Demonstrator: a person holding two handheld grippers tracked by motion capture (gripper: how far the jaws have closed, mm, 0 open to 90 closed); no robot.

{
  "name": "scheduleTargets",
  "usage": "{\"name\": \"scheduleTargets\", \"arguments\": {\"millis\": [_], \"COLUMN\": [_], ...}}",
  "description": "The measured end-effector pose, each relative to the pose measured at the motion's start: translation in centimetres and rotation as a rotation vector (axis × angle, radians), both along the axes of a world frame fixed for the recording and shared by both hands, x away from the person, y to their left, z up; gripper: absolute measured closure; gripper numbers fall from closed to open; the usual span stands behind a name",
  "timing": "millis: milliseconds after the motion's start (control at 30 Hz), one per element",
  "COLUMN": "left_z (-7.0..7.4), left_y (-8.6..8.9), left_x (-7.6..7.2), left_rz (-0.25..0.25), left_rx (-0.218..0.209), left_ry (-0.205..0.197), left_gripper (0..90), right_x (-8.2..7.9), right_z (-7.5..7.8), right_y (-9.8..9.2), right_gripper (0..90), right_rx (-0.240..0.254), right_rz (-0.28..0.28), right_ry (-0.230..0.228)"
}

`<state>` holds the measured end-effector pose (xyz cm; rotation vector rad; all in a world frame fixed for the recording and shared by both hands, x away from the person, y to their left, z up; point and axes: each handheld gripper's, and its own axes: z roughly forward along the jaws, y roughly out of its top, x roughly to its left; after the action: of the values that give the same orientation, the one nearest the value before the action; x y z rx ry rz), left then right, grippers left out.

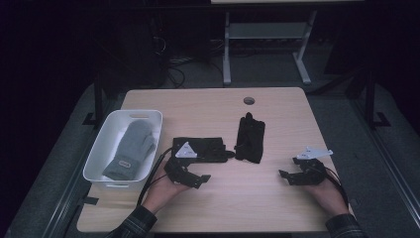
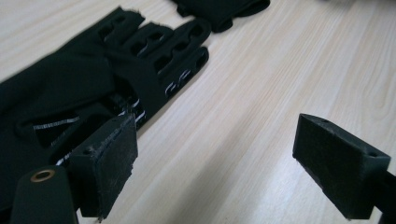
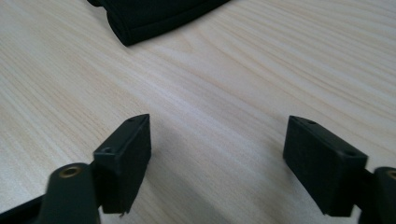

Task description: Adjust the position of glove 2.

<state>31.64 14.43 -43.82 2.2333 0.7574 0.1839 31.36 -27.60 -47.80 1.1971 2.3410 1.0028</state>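
A white tub (image 1: 101,148) sits at the bench's (image 1: 277,198) nine o'clock edge, with a grey mitten (image 1: 132,148) lying lengthwise inside it, cuff toward six o'clock. Near twelve o'clock the bench top has a round cable hole (image 1: 249,100). Beyond stands a grey metal frame (image 1: 265,34) on the dark floor.

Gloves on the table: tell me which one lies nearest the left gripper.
The black glove lying flat just beyond the left gripper, its fingers pointing right. The other black glove lies farther right; the grey mitten sits in the white bin.
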Motion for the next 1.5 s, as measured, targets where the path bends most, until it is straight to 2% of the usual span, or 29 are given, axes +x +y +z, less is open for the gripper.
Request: {"name": "scheduleTargets", "arguments": {"millis": [67,133,167,200,233,300,333,367,433,467,533,567,633,667,700,733,800,900,933,1133,1200,1267,1400,1500], "left_z": [-1.1,-1.4,-1.6,-1.8,-1.9,-2.0,-2.2,-2.4,-2.5,-2.7,-2.9,-3.1,-3.2,-3.3,-3.3,-3.5,-3.8,-3.9,-3.9,-3.9,-3.9,-3.8,-3.9,-3.9], "left_y": [0.3,0.4,0.4,0.5,0.7,0.9,1.0,1.1,1.2,1.2,1.1,1.2,1.2,1.2,1.2,1.3,1.6,1.9,1.9,1.9,1.9,1.8,1.8,1.8], "left_x": [-0.3,-0.4,-0.5,-0.5,-0.6,-0.6,-0.6,-0.6,-0.7,-0.7,-0.8,-0.8,-0.9,-1.0,-1.0,-1.2,-1.3,-1.4,-1.3,-1.3,-1.3,-1.3,-1.3,-1.3], "left_rz": [0.013,0.013,0.01,0.009,0.009,0.011,0.008,0.013,0.014,0.009,0.006,0.002,0.001,-0.01,-0.01,-0.023,-0.048,-0.057,-0.065,-0.059,-0.06,-0.061,-0.06,-0.06], "left_rx": [-0.01,0.0,0.016,0.029,0.031,0.026,0.031,0.038,0.035,0.042,0.061,0.062,0.069,0.073,0.073,0.08,0.056,0.037,0.043,0.041,0.043,0.044,0.044,0.043], "left_ry": [0.021,0.027,0.02,0.013,0.006,0.011,0.004,0.014,0.014,0.007,0.01,-0.003,-0.017,-0.039,-0.039,-0.06,-0.083,-0.088,-0.089,-0.087,-0.087,-0.087,-0.087,-0.087], "left_gripper": [13.2,13.2,13.2,13.2,13.2,13.2,13.2,13.2,13.2,13.2,12.7,12.7,12.6,12.5,12.6,12.6,12.4,12.4,12.4,12.4,12.4,12.4,12.4,12.4], "right_x": [0.1,0.3,0.3,0.3,0.5,0.6,0.6,0.6,0.7,1.0,1.3,1.5,2.0,2.2,2.2,2.4,3.2,3.7,4.4,5.9,6.5,6.6,6.3,5.9], "right_z": [0.4,0.6,0.6,0.8,1.1,1.5,1.5,2.0,2.1,2.5,2.7,2.8,3.0,3.1,3.1,3.1,3.2,3.1,2.9,1.9,1.2,1.1,1.1,1.1], "right_y": [0.3,0.6,0.6,0.8,1.4,2.0,2.0,2.8,3.1,3.7,4.1,4.3,4.8,5.0,5.0,5.2,6.2,6.9,7.7,8.7,9.2,9.1,9.0,8.6], "right_gripper": [37.9,43.9,43.9,47.9,54.9,62.7,62.7,70.7,73.7,82.1,88.1,90.0,90.0,90.0,90.0,90.0,90.0,90.0,90.0,90.0,90.0,90.0,90.0,90.0], "right_rx": [0.016,0.026,0.026,0.034,0.038,0.04,0.04,0.044,0.045,0.054,0.056,0.055,0.059,0.065,0.065,0.067,0.07,0.069,0.055,0.041,0.007,0.017,-0.005,0.002], "right_rz": [0.014,0.029,0.029,0.033,0.052,0.07,0.07,0.084,0.092,0.104,0.107,0.112,0.121,0.123,0.123,0.129,0.148,0.155,0.16,0.156,0.154,0.153,0.164,0.173], "right_ry": [0.001,-0.001,-0.001,-0.002,-0.006,-0.013,-0.013,-0.022,-0.027,-0.022,-0.023,-0.025,-0.029,-0.026,-0.026,-0.028,-0.032,-0.023,-0.02,-0.003,0.011,0.017,0.004,0.016]}}
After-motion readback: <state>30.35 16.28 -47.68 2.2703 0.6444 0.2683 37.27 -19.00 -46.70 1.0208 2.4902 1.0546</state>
